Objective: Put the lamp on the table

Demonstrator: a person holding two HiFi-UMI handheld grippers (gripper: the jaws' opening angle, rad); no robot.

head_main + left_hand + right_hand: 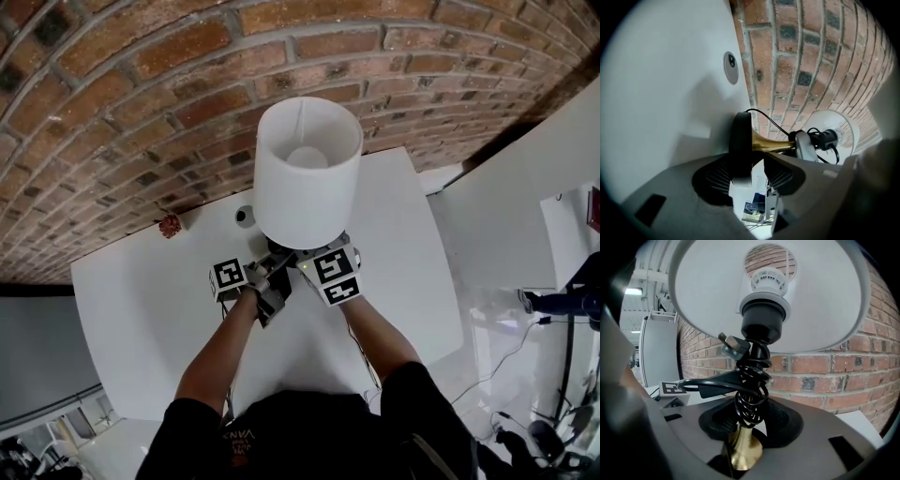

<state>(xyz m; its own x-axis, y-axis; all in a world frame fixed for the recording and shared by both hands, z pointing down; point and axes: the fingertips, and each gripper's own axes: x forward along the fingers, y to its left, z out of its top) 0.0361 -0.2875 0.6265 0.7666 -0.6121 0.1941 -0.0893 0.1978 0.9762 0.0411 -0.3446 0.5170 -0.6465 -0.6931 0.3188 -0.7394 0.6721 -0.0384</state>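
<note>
A white drum-shaded lamp with a brass stem and a flat black round base is upright over the far part of the white table, near the red brick wall. The right gripper is clamped on the stem where black cord is coiled (its plug sticks out sideways). The left gripper straddles the base's edge loosely, one pad against it and a gap at the other. Whether the base touches the tabletop is unclear.

Lamp shade white; stem brass-gold; base and coiled cord black. Bench white. Wall red-brown brick, grey mortar. Marker cubes black-on-white squares.
</note>
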